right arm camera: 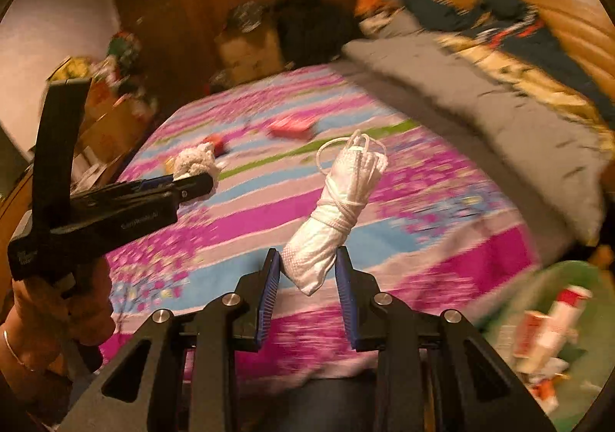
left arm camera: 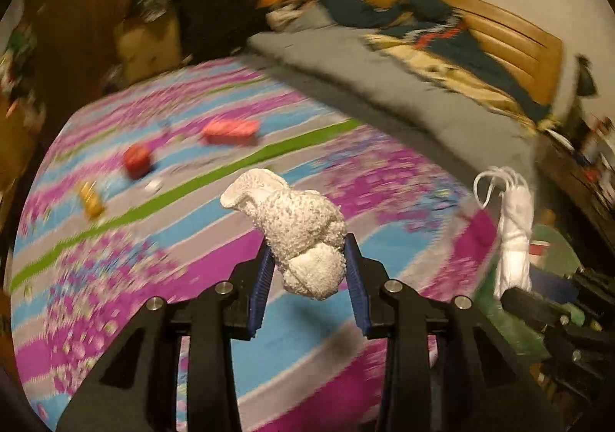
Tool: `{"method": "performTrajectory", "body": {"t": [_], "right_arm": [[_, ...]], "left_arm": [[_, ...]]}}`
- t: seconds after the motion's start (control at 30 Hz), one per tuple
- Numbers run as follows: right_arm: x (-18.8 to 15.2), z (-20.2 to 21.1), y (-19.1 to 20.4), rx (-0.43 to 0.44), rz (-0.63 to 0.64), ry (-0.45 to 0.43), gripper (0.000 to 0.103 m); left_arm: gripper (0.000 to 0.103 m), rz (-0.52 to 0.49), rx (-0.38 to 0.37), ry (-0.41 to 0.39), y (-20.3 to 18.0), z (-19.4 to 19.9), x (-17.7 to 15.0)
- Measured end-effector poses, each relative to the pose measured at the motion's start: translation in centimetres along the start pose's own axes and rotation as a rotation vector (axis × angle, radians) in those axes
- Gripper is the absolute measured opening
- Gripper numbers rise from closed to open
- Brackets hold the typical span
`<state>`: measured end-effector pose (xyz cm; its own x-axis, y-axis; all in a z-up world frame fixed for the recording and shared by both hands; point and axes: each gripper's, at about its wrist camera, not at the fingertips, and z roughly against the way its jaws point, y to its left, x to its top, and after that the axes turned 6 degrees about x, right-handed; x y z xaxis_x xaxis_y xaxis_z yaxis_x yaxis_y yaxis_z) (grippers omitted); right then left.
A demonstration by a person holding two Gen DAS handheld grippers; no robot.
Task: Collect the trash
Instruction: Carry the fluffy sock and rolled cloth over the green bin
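Left wrist view. The left gripper [left arm camera: 310, 270] is closed on a crumpled white tissue wad [left arm camera: 296, 236]; both blue pads press its lower lobe, and the rest bulges up and leftward beyond the fingertips. The wad hangs clear above the striped bedspread [left arm camera: 215, 255], the landmark for all that follows. On the bedspread, well beyond the wad, lie a red round piece [left arm camera: 136, 160], a pink wrapper [left arm camera: 230, 131] and a small yellow piece [left arm camera: 91, 199]; all are blurred. Off the bedspread's right edge the right gripper's load, a white mask bundle [left arm camera: 513, 236], shows upright, with a green container [left arm camera: 553, 247] partly visible behind it.

Right wrist view. The right gripper [right arm camera: 309, 270] is clamped on the white mask bundle [right arm camera: 334, 216], wound with its own ear loops. The bundle's long axis runs from the jaws up and to the right, so only its lower end is pinched. It too is held above the bedspread [right arm camera: 442, 239]. The green container [right arm camera: 576, 278], apparently the bin and already holding cartons, lies just off the bedspread's lower right corner, to the right of these jaws. The left gripper [right arm camera: 192, 178] and its wad [right arm camera: 194, 160] are at far left, held by a hand [right arm camera: 57, 312].

Judgement: the right hand is the nearer to the bin; the drop requires travel rightward off the bedspread.
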<state>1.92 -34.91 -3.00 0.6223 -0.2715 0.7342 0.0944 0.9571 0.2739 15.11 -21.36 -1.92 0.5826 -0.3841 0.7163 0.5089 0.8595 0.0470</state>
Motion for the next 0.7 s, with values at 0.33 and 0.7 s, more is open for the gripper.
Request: {"method": "performTrajectory", "body": {"t": [0.33, 0.7], "right_arm": [[-0.3, 14.0, -11.8, -0.307, -0.080, -0.097, 0.031], [-3.7, 20.8, -21.2, -0.489, -0.200, -0.042, 0.031]], "left_arm": [[0.034, -0.265, -0.238, -0.058, -18.0, 0.9, 3.9], [0.035, -0.531, -0.376, -0.018, -31.6, -0.6, 2.1]]}}
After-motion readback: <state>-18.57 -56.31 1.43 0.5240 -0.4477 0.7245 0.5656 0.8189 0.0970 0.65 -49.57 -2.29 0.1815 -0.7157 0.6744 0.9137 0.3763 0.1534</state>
